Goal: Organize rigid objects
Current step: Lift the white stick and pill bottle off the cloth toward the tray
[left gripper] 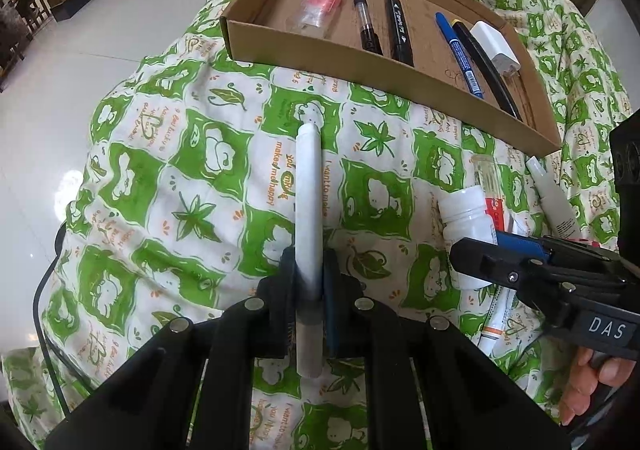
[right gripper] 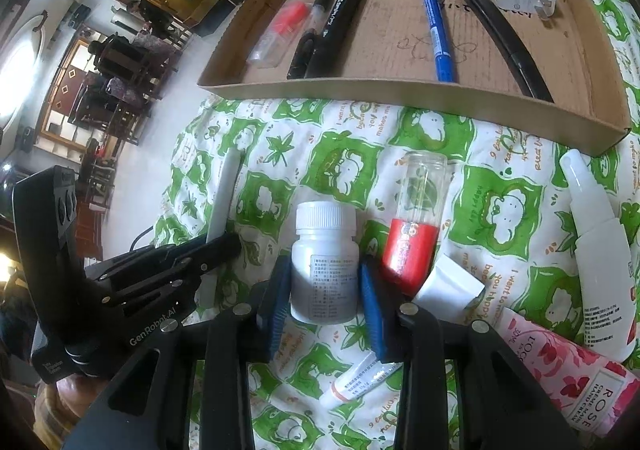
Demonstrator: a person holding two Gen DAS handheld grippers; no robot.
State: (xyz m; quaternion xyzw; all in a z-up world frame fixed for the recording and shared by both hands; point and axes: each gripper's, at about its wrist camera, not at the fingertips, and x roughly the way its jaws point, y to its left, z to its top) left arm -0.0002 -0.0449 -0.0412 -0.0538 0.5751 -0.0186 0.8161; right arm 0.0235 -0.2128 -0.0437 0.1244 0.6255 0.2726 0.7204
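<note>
Gripping a white stick (left gripper: 308, 194) near the left of the green-patterned cloth (left gripper: 160, 186), the left claw (left gripper: 308, 282) is clamped shut. The right claw (right gripper: 324, 290) straddles a white pill bottle (right gripper: 325, 262), pads touching it, with the cardboard tray (right gripper: 280, 88) beyond.

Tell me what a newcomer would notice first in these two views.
The loud green-and-white cartoon cloth covering the surface grabs the eye. At its far edge lies a shallow cardboard tray holding pens, a charger and a small packet. Up close, the left gripper clamps a long white stick, while the right gripper's blue-padded fingers flank a white pill bottle.
</note>
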